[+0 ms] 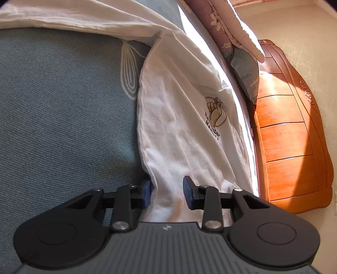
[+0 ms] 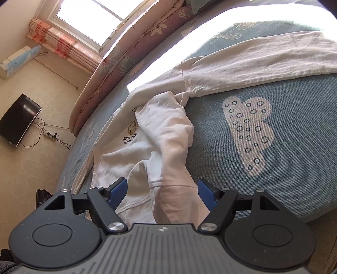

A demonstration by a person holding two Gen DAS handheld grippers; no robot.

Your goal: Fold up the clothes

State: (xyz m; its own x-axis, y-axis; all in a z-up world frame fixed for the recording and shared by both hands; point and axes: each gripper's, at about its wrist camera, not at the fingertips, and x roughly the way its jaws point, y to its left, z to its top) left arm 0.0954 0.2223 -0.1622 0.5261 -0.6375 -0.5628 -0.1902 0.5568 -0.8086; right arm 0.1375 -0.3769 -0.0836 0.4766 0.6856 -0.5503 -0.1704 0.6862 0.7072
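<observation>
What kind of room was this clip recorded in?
Most likely a home bedroom. A white printed T-shirt lies on a bed with a blue-grey patterned cover, a carved orange wooden headboard stands against the wall, and a folded floral purple quilt sits under a sunlit window.

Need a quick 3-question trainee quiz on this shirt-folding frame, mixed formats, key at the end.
1. True or false: the white shirt lies on a blue bedspread.
2. What stands at the bed's end in the left wrist view? A) wooden headboard B) metal rack C) mirror
3. Which gripper's fingers stand wider apart, left gripper or right gripper?

Key: 1 true; 2 A; 3 right.
</observation>
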